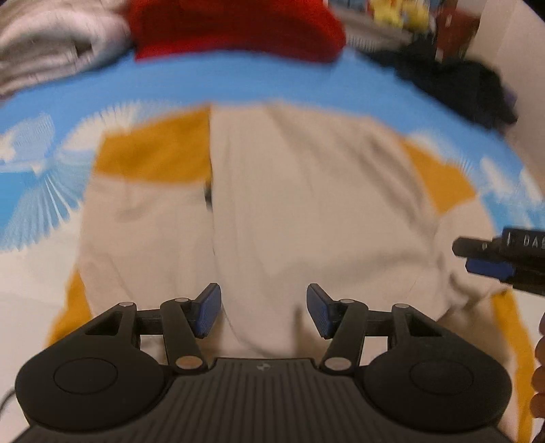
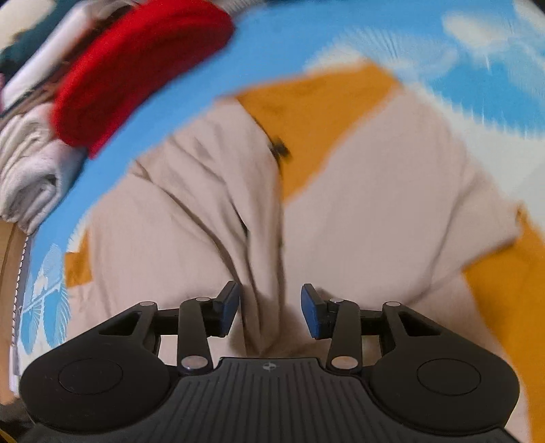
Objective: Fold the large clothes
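A: Where did the garment lie?

B: The beige and mustard garment point(image 1: 306, 204) was spread flat across the middle of the bed, on a blue sheet with white clouds point(image 1: 238, 81). Its mustard panels showed at both sides and at the far left corner of the cloth.

A: And the left tongs?

B: The left tongs point(image 1: 264, 311) hung over the near part of the beige cloth with the blue pads point(image 1: 207, 313) apart. Nothing was pinched between them (the picture was blurred, but the gap read clearly).

A: The right tongs?

B: In their own view the right tongs point(image 2: 270, 311) stood partly apart, with a raised ridge of beige fabric point(image 2: 262, 272) running up between the pads. I could not tell whether the pads pressed on it. From the left camera the right tongs point(image 1: 490, 259) showed at the right edge, at the garment's right side.

A: Anything else on the bed?

B: A folded red garment point(image 1: 235, 27) lay at the far edge, with a pile of pale grey folded clothes point(image 1: 44, 51) just beside it toward the far left corner. Dark clothing point(image 1: 470, 88) sat near the far right corner.
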`<state>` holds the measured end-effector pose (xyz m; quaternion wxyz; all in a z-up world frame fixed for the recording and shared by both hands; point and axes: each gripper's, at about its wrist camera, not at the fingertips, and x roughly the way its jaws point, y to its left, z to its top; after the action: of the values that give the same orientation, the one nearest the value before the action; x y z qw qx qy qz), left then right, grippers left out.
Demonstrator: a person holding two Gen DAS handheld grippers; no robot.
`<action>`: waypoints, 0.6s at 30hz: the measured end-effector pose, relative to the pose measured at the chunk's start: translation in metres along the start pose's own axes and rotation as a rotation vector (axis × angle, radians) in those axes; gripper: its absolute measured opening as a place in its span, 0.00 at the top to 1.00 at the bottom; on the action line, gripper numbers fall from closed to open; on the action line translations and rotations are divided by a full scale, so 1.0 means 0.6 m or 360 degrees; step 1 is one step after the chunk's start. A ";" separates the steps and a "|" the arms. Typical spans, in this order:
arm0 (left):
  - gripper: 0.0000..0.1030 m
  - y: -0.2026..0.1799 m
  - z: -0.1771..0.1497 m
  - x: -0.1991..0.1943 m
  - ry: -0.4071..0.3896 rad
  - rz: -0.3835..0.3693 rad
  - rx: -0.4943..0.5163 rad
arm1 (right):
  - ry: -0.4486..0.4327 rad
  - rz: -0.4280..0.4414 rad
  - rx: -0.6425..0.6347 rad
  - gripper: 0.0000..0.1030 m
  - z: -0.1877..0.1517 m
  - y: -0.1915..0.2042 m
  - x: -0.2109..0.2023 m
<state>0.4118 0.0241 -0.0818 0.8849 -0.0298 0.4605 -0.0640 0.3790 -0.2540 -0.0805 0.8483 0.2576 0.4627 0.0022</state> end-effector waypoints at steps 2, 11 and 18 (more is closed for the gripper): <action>0.41 0.001 0.004 -0.044 -0.0136 -0.0015 0.0001 | -0.0134 0.0028 -0.0051 0.59 0.007 0.013 -0.034; 0.41 0.054 -0.016 -0.277 -0.0625 -0.0012 0.0025 | -0.0804 0.0247 -0.0397 0.59 0.009 0.041 -0.280; 0.41 0.091 -0.118 -0.538 -0.0819 0.0009 -0.0003 | -0.1222 0.0299 -0.0402 0.59 -0.094 -0.013 -0.538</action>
<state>0.1753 0.1239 0.1331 0.9730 -0.0448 0.2203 -0.0515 0.1481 -0.3142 0.1443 0.9803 0.1745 0.0833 0.0402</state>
